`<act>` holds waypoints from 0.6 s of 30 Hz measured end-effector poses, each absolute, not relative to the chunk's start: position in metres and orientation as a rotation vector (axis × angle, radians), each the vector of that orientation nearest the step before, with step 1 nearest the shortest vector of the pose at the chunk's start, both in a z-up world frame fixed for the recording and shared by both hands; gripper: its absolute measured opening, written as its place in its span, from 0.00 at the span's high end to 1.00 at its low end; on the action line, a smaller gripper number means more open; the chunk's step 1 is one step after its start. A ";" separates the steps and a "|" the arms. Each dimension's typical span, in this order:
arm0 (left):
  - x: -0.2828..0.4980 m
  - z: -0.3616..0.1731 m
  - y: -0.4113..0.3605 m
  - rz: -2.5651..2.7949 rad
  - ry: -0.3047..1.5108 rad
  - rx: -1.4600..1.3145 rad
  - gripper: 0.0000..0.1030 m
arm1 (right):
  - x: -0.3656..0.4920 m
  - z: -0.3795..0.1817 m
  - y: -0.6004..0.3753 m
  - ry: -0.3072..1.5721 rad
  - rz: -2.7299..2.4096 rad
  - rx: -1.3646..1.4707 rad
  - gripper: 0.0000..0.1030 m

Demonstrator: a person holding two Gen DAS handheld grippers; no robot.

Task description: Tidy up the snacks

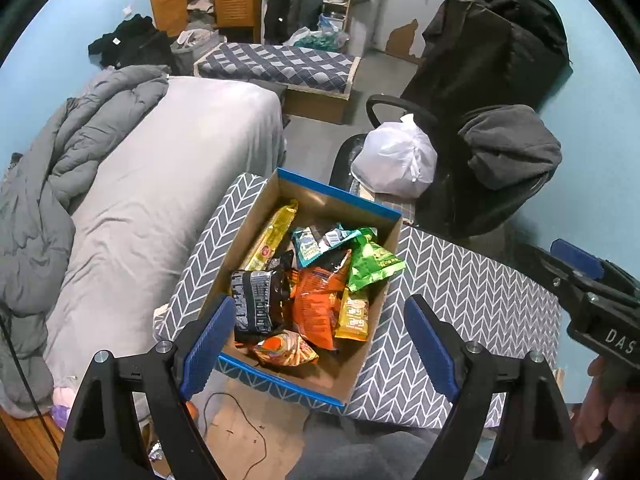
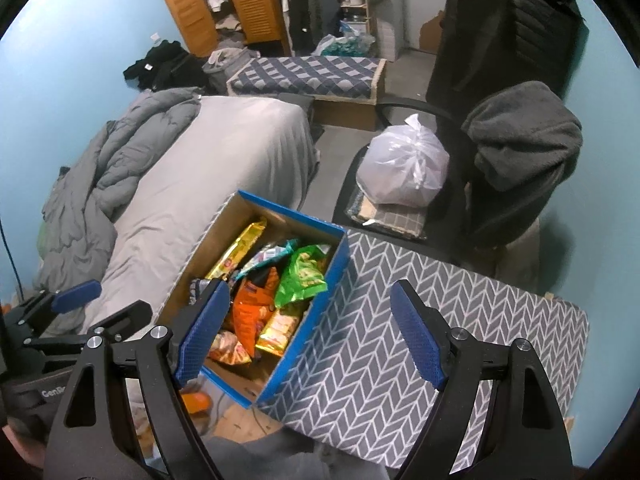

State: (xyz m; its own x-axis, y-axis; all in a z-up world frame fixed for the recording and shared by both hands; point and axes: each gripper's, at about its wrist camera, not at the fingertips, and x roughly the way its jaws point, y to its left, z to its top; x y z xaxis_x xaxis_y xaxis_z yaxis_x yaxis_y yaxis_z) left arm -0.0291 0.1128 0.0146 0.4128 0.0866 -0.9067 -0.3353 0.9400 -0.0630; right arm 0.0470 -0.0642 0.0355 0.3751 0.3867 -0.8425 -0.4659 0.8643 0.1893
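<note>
Both tools hang above the near edge of the surface [image 1: 472, 280], grasping nothing. Left tool [image 1: 320, 344] spread wide, blue pads either side of the box's near end in its own view. Right tool [image 2: 310, 332] also spread wide, over bare herringbone cloth just right of the box; its body shows at the right edge of the left view.

Snacks all sit inside the cardboard box [image 1: 384, 248] with the blue rim, which stands on the surface's left end, near corner overhanging the front edge. Near end: striped snack pack [image 1: 286, 347], black pack [image 1: 254, 300], orange bag [image 1: 316, 304], small yellow pack [image 1: 353, 314]. Further in: green bag [image 1: 370, 262], teal pack [image 1: 310, 242], long yellow pack [image 1: 274, 236] along the left wall. All loosely piled, overlapping.

Step judgement: fits either snacks just gathered into the box, or a jumble waiting to be sorted; can't settle which. Any grasp would need a tool lowered into the box onto a top-lying pack, pads clearing the walls.

Beyond: chair with white bag [image 1: 394, 158], bed [image 1: 160, 168] left.
</note>
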 end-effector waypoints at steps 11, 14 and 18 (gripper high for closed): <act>-0.031 0.015 0.098 0.275 1.130 -0.226 0.15 | 0.042 0.036 -0.074 1.062 0.547 -0.073 0.20; -0.032 0.015 0.096 0.280 1.132 -0.218 0.15 | 0.042 0.036 -0.076 1.065 0.548 -0.072 0.20; -0.031 0.016 0.095 0.293 1.135 -0.214 0.15 | 0.040 0.038 -0.079 1.066 0.551 -0.068 0.20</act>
State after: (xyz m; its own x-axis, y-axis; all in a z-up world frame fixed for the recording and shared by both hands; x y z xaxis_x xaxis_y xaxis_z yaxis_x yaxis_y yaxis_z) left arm -0.0310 0.0947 0.0163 0.3905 0.1203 -0.9127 -0.3363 0.9416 -0.0198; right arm 0.0401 -0.0786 0.0375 0.3621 0.3959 -0.8439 -0.4597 0.8634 0.2078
